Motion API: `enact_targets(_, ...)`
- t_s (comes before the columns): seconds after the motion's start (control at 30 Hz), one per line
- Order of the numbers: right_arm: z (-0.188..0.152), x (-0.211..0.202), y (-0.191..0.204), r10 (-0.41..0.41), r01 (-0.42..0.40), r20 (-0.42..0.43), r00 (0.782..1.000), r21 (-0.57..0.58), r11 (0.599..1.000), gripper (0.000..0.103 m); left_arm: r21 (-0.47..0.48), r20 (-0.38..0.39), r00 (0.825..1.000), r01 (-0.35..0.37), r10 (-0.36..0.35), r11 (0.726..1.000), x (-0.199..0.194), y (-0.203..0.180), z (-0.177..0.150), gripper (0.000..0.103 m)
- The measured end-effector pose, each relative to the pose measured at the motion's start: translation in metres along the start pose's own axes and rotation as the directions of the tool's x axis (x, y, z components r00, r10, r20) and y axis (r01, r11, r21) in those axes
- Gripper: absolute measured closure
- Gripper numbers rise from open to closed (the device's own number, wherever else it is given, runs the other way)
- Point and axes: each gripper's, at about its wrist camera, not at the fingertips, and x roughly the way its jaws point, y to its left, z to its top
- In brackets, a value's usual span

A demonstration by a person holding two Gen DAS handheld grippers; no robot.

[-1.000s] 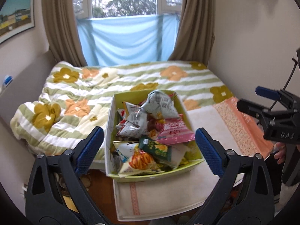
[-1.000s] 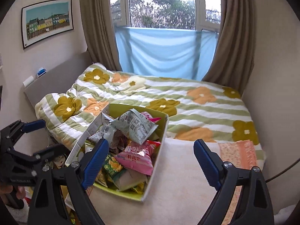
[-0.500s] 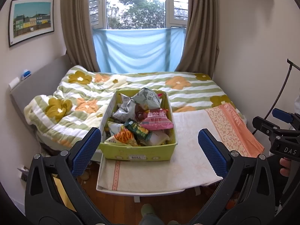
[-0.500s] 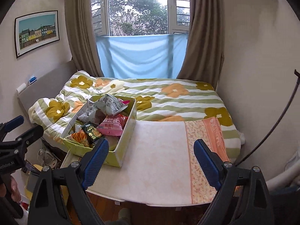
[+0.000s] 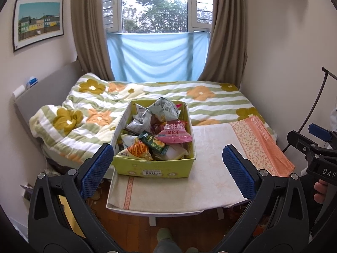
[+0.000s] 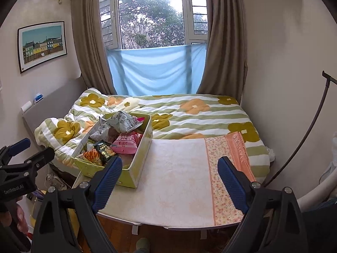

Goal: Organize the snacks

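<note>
Snack box [image 5: 155,169] | ahead of left gripper [image 5: 166,168] | untouched, gripper empty

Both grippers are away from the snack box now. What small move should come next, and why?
Probably bring the left gripper forward toward the yellow-green box and aim at the pink packet lying on top. Both grippers are open and hold nothing, all snacks are piled in the box, and the cloth-covered table beside it is free for sorting. The right gripper faces that free area.
</note>
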Motion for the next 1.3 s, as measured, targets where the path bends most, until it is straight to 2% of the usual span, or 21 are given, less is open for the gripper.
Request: enact_targets(1.3,0.0033,-0.0008,0.0015,-0.016,0.016,0.021,1.0,-0.005,1.0,0.013,-0.004,-0.003,1.0,0.004,-0.004,1.0,-0.0017,-0.003,0.0043,0.0)
